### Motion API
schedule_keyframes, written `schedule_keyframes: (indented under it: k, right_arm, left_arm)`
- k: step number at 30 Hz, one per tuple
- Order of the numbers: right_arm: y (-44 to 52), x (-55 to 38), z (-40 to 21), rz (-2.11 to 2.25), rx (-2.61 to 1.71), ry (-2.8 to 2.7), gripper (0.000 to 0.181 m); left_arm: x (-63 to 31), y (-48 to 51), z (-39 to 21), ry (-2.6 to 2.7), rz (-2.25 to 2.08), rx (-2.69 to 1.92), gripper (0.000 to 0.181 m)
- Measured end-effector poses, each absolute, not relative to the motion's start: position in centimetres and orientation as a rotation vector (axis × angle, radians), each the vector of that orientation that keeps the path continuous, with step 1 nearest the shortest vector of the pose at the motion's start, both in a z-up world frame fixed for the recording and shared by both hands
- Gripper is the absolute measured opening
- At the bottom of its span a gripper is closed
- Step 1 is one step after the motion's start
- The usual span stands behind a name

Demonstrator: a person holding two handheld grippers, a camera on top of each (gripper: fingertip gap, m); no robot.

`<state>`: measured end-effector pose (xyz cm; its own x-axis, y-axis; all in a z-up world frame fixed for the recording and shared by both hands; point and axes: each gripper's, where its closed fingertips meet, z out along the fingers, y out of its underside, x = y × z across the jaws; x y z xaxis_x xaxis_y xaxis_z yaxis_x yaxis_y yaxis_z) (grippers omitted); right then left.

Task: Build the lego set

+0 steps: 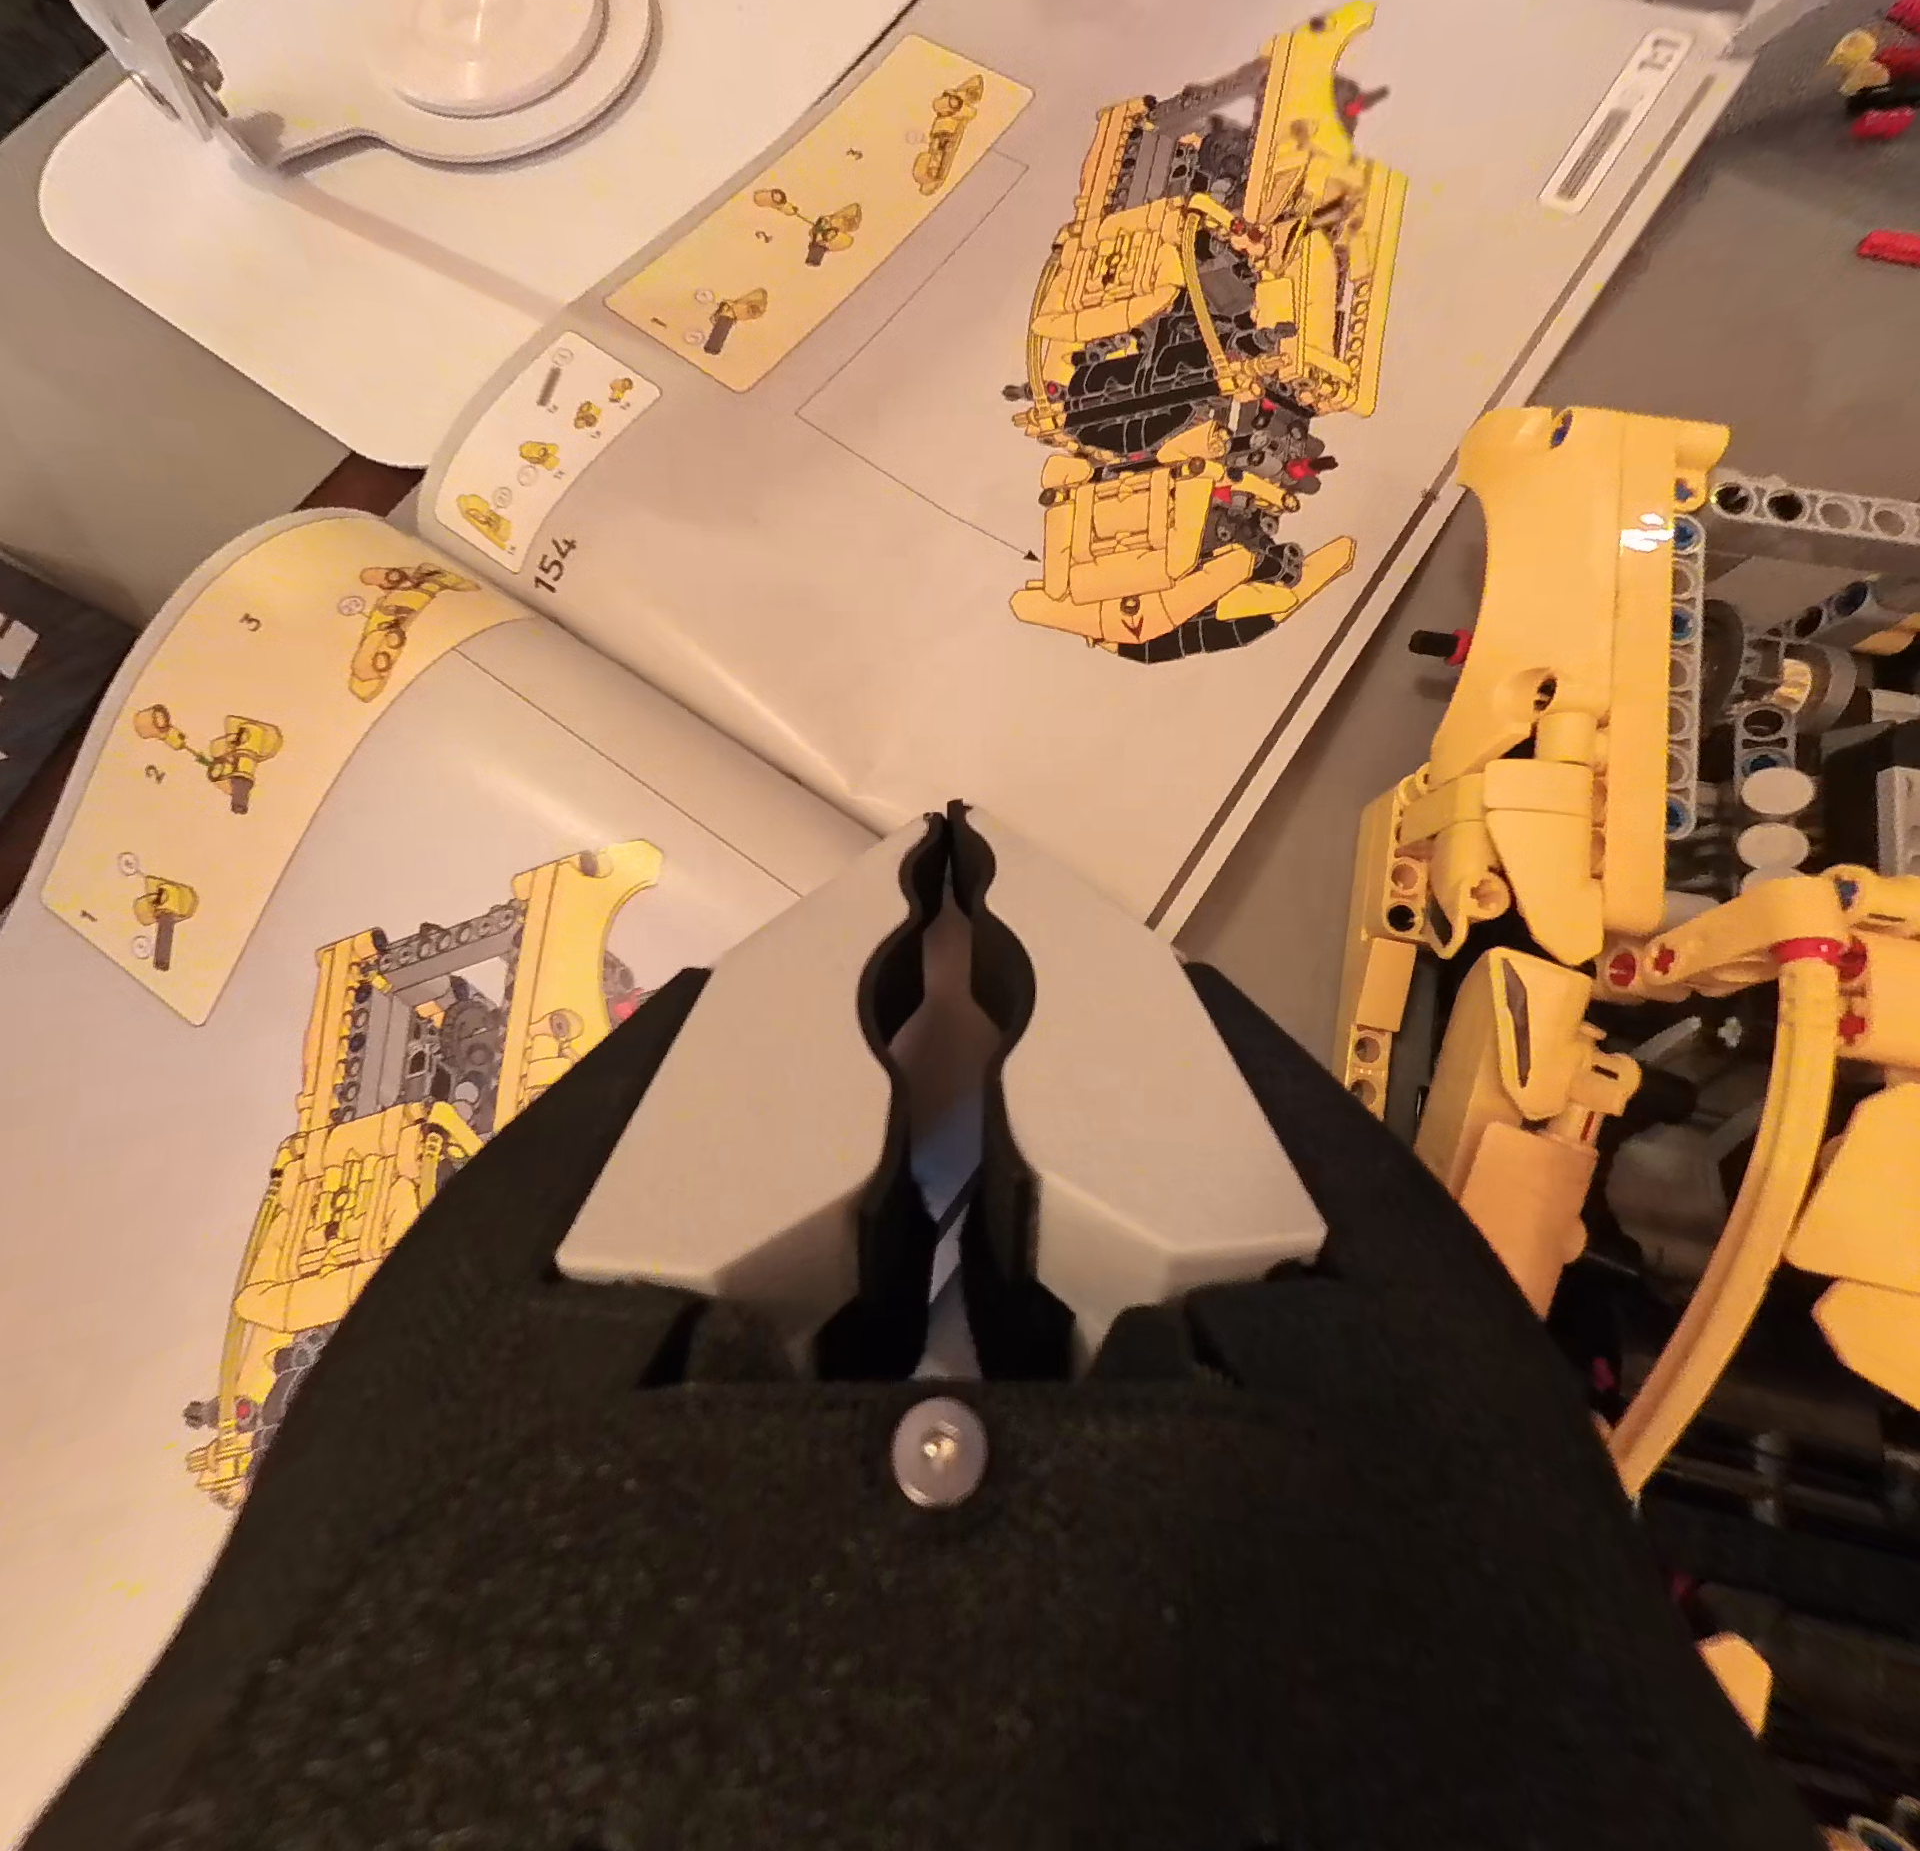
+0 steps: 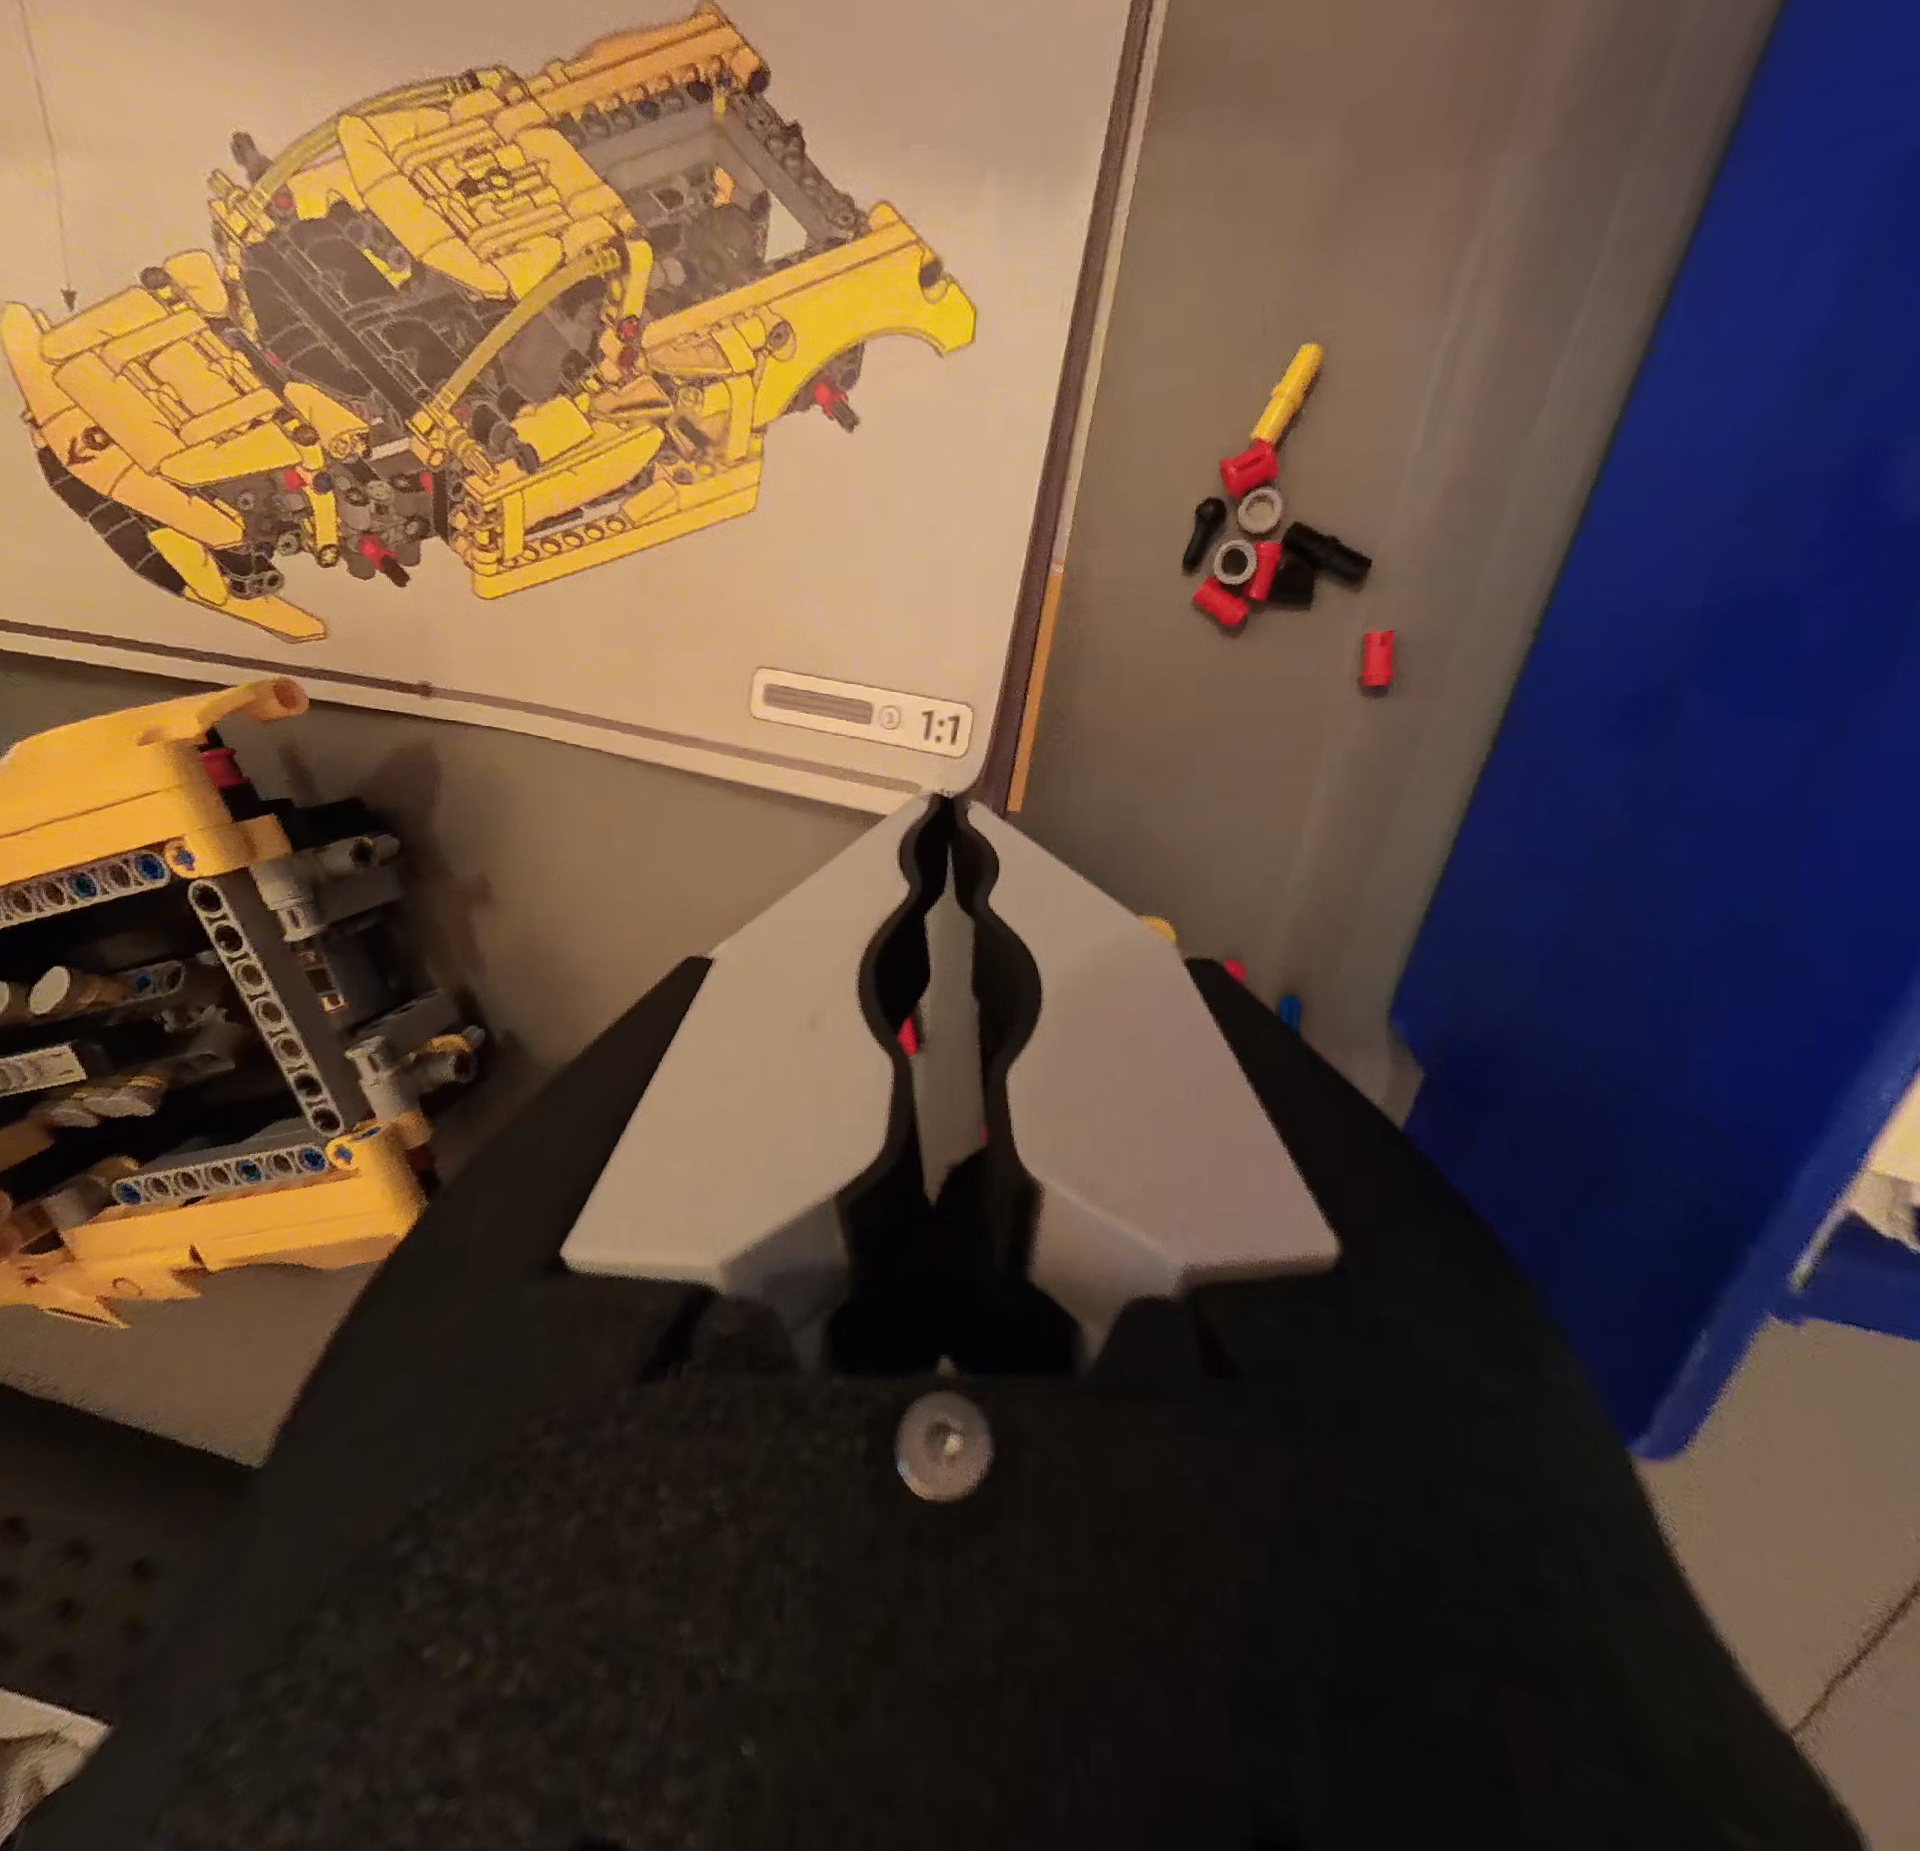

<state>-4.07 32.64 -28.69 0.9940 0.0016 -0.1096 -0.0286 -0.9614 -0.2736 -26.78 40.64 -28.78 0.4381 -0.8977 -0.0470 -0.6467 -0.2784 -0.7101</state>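
Observation:
The open instruction booklet (image 1: 831, 575) lies on the grey table, and its right page also shows in the right wrist view (image 2: 831, 554). The partly built yellow lego car (image 1: 1538, 762) stands to the right of the booklet; it sits at the left in the right wrist view (image 2: 135, 793). My left gripper (image 1: 951, 814) is shut, with its tips over the booklet's centre fold and nothing showing between them. My right gripper (image 2: 940, 799) is shut, its tips meeting right at the page's lower right corner. I cannot tell whether paper is pinched there.
A small heap of red, black, grey and yellow loose pieces (image 2: 1262, 544) lies on the table right of the booklet, with a single red one (image 2: 1377, 655) nearby. A blue bin (image 2: 1714, 658) stands at the right. A white round stand base (image 1: 499, 25) sits beyond the booklet. The grippers' ends are close to 25 centimeters from one another. About 25 centimeters separates my left fingertips from the white round stand base (image 1: 499, 25).

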Motion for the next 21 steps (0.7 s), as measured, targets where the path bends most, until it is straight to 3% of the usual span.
schedule_keyframes:
  k: [6,14,21]
  right_arm:
    - [32.8,-4.4,-27.2,0.085,-2.822,-0.042,0.000]
    - [34.5,-12.3,-24.0,0.420,-2.602,-0.355,0.000]
    - [34.8,-20.4,-22.5,0.500,-2.386,-0.769,0.000]
  left_arm:
    - [-26.8,40.6,-28.8,1.292,-0.484,-2.027,0.000]
    - [-26.8,40.7,-28.8,1.266,-0.509,-2.046,0.000]
    - [-24.6,40.4,-24.0,0.929,-0.997,-2.019,0.028]
